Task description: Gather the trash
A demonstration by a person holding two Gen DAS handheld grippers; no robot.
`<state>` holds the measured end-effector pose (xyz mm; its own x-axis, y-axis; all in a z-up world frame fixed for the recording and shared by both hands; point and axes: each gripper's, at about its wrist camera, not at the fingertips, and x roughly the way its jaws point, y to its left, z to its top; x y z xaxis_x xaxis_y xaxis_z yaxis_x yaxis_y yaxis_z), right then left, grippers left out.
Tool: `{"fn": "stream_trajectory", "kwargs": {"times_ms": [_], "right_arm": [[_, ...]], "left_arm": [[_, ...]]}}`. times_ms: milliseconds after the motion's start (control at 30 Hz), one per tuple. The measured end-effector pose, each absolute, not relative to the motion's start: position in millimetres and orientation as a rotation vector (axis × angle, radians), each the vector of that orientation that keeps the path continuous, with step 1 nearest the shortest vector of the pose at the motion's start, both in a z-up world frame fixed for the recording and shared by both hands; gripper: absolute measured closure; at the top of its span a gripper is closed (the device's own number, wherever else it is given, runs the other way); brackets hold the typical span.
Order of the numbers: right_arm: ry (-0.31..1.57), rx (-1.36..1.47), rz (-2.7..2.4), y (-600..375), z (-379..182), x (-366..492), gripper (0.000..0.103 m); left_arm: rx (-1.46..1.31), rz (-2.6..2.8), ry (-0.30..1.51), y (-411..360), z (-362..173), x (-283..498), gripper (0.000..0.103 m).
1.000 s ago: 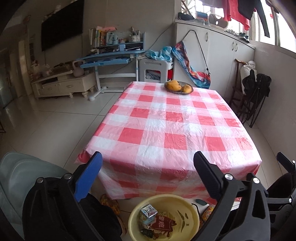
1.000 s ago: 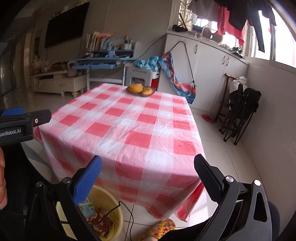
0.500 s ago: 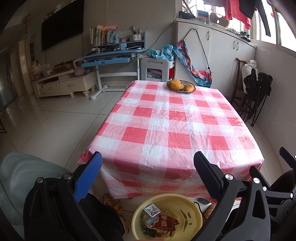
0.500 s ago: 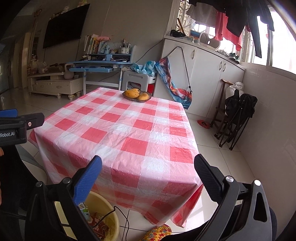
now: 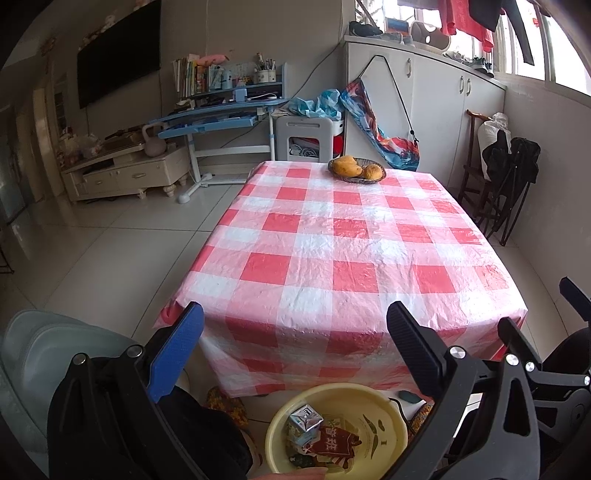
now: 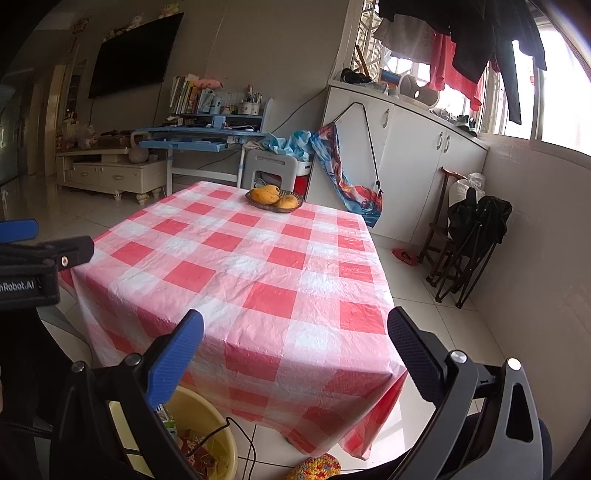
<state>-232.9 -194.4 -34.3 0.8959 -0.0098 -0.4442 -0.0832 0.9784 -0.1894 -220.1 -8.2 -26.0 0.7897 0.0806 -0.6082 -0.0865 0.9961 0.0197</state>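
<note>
With our left gripper (image 5: 295, 350) and right gripper (image 6: 295, 354) both holding nothing, jaws wide apart, the crumpled wrappers and small carton (image 5: 317, 435) sit in the round yellow plastic basin (image 5: 384, 406) on the floor below the red-and-white checked bench (image 5: 351, 251), where the black cable (image 6: 236, 432) draped over its rim could snag and tip it.

White glossy floor tiles (image 5: 110, 266) are reflecting daylight coming in through the windows (image 6: 554, 92) on the right. A red-and-white checked tablecloth (image 5: 332, 251) is covering the surface. A black television (image 5: 118, 51) is hanging on the beige wall (image 5: 251, 33) above a cream cabinet (image 5: 125, 173). A blue desk (image 5: 218, 118) is standing beside white cupboards (image 5: 436, 110). Clothes (image 6: 480, 48) are hanging at the windows.
</note>
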Motion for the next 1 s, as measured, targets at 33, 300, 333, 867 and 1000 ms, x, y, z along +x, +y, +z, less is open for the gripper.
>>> {"fn": "stream_trajectory", "kwargs": {"times_ms": [33, 300, 333, 867, 1000], "right_arm": [[0.455, -0.204, 0.040, -194.4, -33.7, -233.2, 0.008], [0.455, -0.221, 0.038, -191.5, -34.3, -233.2, 0.008], [0.454, -0.219, 0.039, -191.5, -34.4, -233.2, 0.008], [0.456, -0.225, 0.037, -190.7, -35.3, -232.9, 0.008], [0.456, -0.224, 0.037, -190.3, -35.3, -232.9, 0.008]], "left_arm": [[-0.010, 0.089, 0.654, -8.2, -26.1, -220.0, 0.007], [-0.009, 0.089, 0.653, -8.7, -26.3, -219.8, 0.007], [-0.009, 0.089, 0.653, -8.7, -26.4, -219.8, 0.007], [-0.010, 0.092, 0.649, -9.3, -25.1, -220.0, 0.007], [-0.010, 0.091, 0.650, -9.4, -25.2, -220.1, 0.007]]}}
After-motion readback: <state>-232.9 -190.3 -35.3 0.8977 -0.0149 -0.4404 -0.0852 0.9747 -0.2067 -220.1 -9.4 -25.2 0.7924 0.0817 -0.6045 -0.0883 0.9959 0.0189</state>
